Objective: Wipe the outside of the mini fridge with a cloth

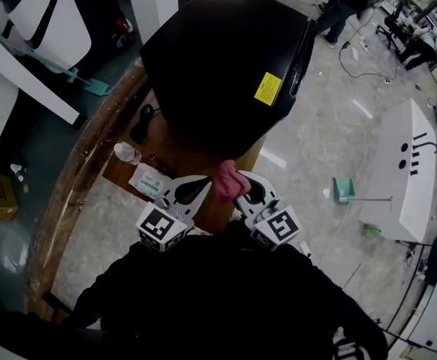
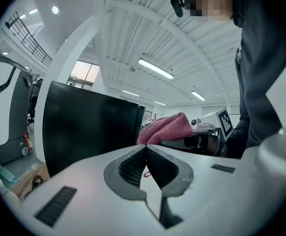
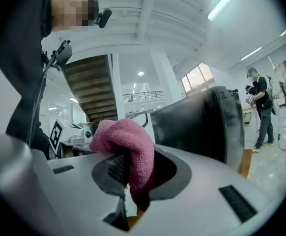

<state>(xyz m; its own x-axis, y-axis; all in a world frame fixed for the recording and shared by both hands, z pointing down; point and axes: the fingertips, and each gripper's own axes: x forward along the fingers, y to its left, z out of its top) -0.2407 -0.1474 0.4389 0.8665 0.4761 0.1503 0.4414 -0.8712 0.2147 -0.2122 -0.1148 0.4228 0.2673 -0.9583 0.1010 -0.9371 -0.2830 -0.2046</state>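
The black mini fridge (image 1: 226, 58) stands on a wooden table (image 1: 121, 167), with a yellow sticker (image 1: 267, 88) on its top. Just short of its near side, my right gripper (image 1: 237, 188) is shut on a pink cloth (image 1: 228, 181), which bulges out between the jaws (image 3: 128, 146). My left gripper (image 1: 197, 188) sits beside it to the left, shut with nothing in it (image 2: 146, 154). In the left gripper view the fridge (image 2: 89, 127) stands ahead at left and the cloth (image 2: 167, 128) shows to the right. The fridge (image 3: 197, 124) fills the right of the right gripper view.
On the table left of the fridge lie a clear bottle (image 1: 127, 153), a white-green packet (image 1: 149, 178) and a black cable (image 1: 143, 122). A white counter (image 1: 402, 167) and a green dustpan (image 1: 344, 190) stand on the tiled floor at right. A person (image 1: 350, 2) stands farther off.
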